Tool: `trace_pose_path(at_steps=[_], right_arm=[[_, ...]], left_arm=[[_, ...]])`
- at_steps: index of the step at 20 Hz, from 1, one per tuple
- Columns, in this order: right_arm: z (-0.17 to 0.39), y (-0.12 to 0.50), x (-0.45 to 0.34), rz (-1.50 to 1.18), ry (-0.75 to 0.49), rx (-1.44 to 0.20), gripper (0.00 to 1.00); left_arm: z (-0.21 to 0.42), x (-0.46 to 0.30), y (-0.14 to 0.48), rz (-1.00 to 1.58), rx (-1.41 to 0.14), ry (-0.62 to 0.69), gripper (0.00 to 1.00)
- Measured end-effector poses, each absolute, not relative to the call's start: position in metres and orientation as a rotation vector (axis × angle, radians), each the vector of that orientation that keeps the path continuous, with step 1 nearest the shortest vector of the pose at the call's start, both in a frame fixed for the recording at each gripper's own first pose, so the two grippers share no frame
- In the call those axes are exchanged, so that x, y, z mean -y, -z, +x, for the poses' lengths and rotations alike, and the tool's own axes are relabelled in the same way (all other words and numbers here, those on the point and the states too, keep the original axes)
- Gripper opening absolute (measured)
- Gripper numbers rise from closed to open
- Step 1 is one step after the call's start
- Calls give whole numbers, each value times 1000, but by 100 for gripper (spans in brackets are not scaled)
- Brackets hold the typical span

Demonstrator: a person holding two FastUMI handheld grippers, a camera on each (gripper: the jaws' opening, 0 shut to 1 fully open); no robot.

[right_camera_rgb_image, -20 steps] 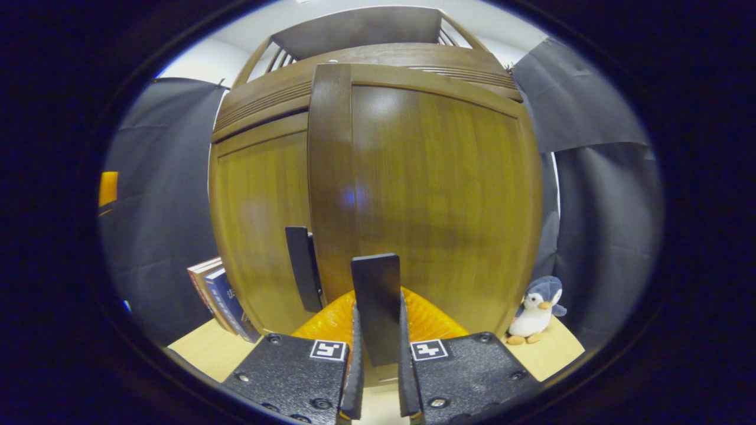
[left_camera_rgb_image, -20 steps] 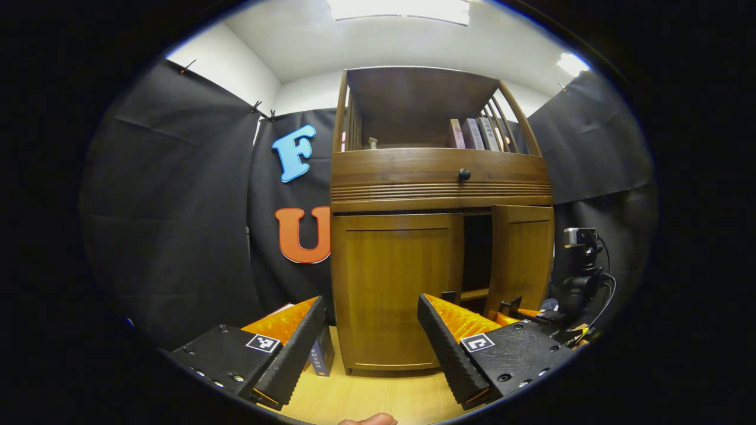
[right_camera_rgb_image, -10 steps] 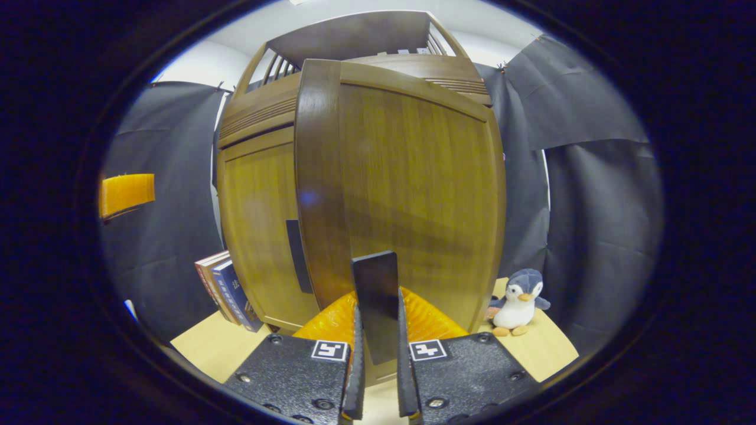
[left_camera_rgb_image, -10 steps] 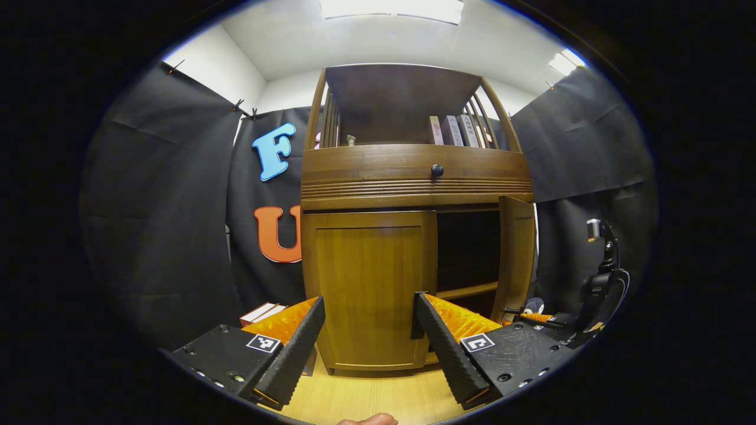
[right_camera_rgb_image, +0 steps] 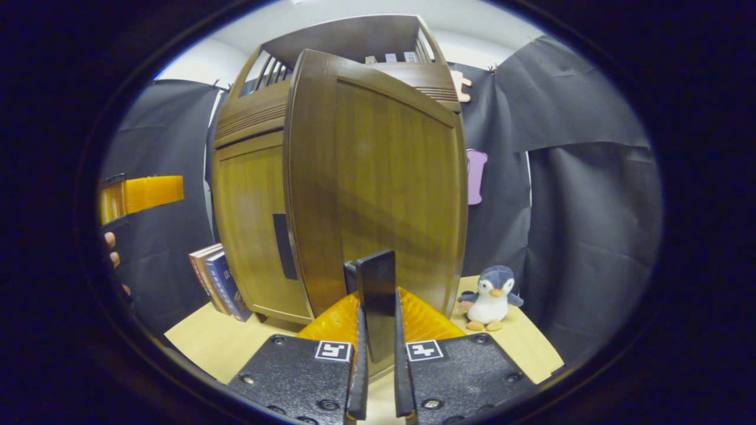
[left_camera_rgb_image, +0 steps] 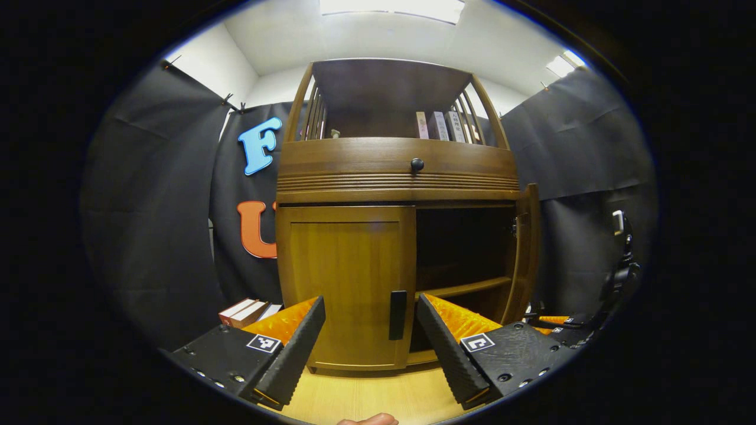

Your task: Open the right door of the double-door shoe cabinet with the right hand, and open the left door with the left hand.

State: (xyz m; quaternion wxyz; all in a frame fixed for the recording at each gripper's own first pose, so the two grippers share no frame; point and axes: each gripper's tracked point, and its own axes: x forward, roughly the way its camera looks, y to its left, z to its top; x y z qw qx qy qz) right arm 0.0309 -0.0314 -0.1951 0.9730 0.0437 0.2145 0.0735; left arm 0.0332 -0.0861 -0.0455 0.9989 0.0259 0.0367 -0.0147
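Shoe cabinet [left_camera_rgb_image: 397, 177]: wooden, 2 doors, standing on a pale floor against the booth wall.

Right door [right_camera_rgb_image: 390, 183]: swung well out; in the left gripper view it stands nearly edge-on at the cabinet's right side, with 1 dark interior shelf [left_camera_rgb_image: 463, 289] exposed.

Right door handle [right_camera_rgb_image: 377, 307]: dark vertical bar, clamped between the narrow jaws of the right gripper [right_camera_rgb_image: 377, 378].

Left door [left_camera_rgb_image: 345, 283]: flush with the frame, not yet opened. Its handle [left_camera_rgb_image: 398, 314] lies ahead of the left gripper [left_camera_rgb_image: 371, 348], apart from it; jaws wide, holding nothing.

Surroundings: books [right_camera_rgb_image: 215, 283] on the floor left of the cabinet; toy penguin [right_camera_rgb_image: 490, 298] on the floor right of it, near the open door.

Risks, as judged: swinging the right door further may sweep it into the penguin; a misaligned left approach may let a finger strike the door face instead of straddling the handle.
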Motion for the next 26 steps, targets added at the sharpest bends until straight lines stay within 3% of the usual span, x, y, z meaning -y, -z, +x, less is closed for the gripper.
trace_pose_path(at_steps=[7, 12, 13, 14, 21, 22, 23, 26], right_arm=[[13, 191, 80, 62, -48, -441, 17], [9, 201, 134, 35, 96, -463, 10], [8, 197, 136, 61, 94, -463, 0], [8, 200, 139, 81, 92, -469, 4], [0, 200, 161, 108, 51, -506, 4], [-2, 199, 166, 105, 52, -508, 8], [-5, 198, 174, 99, 59, -506, 4], [-9, 196, 191, 106, 89, -508, 4]], left_arm=[[49, 109, 64, 28, -113, 69, 95], [60, 119, 79, 26, -141, 81, 95], [64, 122, 82, 25, -148, 86, 95], [66, 124, 84, 25, -153, 89, 95], [93, 127, 106, 53, -175, 86, 95], [100, 125, 113, 55, -186, 80, 95], [107, 121, 121, 52, -204, 68, 95], [129, 117, 133, 21, -233, 47, 95]])
